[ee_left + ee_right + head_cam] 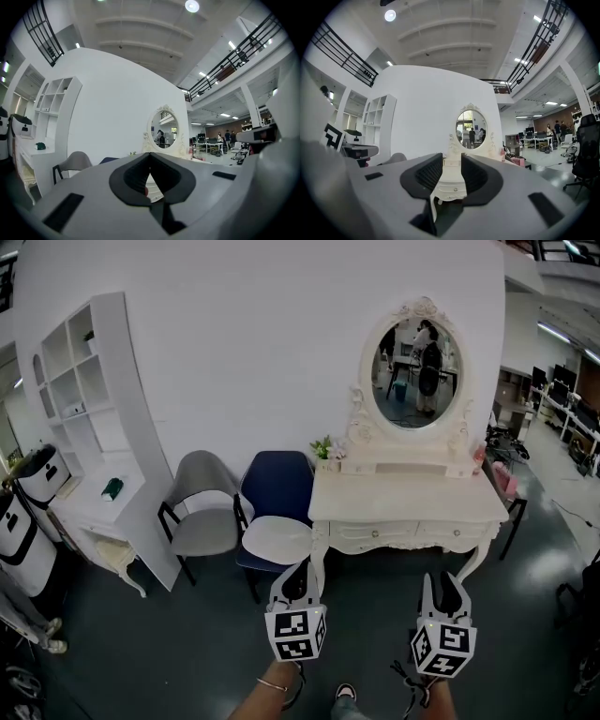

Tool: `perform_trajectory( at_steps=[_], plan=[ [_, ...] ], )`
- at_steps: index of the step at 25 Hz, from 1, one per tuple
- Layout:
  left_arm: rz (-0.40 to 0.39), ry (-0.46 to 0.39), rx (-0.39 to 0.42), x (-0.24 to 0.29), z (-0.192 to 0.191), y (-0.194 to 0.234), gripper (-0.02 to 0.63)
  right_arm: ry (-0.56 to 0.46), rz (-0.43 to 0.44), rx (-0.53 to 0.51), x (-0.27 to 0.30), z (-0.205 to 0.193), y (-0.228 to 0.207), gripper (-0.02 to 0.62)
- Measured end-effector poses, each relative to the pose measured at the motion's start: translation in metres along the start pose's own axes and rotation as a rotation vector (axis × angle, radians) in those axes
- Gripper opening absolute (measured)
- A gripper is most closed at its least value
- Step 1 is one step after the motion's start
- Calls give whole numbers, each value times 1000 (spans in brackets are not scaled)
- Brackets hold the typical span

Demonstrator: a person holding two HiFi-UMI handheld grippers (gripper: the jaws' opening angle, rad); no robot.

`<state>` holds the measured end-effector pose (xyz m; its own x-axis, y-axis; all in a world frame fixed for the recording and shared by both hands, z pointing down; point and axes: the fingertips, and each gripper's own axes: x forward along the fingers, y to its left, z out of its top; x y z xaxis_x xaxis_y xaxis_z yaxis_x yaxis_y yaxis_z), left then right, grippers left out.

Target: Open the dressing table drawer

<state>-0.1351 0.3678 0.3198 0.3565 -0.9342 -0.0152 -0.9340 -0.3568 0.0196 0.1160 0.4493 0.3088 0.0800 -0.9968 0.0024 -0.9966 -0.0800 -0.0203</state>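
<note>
The white dressing table (408,507) stands against the wall with an oval mirror (416,362) on top. Two drawers with small knobs run along its front, a left drawer (375,532) and a right drawer (448,530), both closed. My left gripper (302,565) is short of the table's left leg, its tips meeting (150,154) with nothing held. My right gripper (444,576) hovers in front of the right drawer, apart from it. Its jaws stand open (452,157), and the table front with a drawer knob (455,189) shows in the gap between them.
A blue chair with a white seat (277,512) stands just left of the table, beside a grey chair (204,512). A white shelf unit (94,427) fills the left. A small plant (323,448) sits on the table's left corner. Desks and chairs lie to the right.
</note>
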Motion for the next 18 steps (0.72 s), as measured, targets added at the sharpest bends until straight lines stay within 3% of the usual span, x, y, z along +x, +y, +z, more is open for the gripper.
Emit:
perform_trajectory(
  at_steps=[9,18],
  plan=[
    [34,-30,-9,131,23,-9,6,-27,30,-6,130,29,-52,130],
    [79,3,8,195,16,2,6,-5,64,28,208,20,-69,130]
  ],
)
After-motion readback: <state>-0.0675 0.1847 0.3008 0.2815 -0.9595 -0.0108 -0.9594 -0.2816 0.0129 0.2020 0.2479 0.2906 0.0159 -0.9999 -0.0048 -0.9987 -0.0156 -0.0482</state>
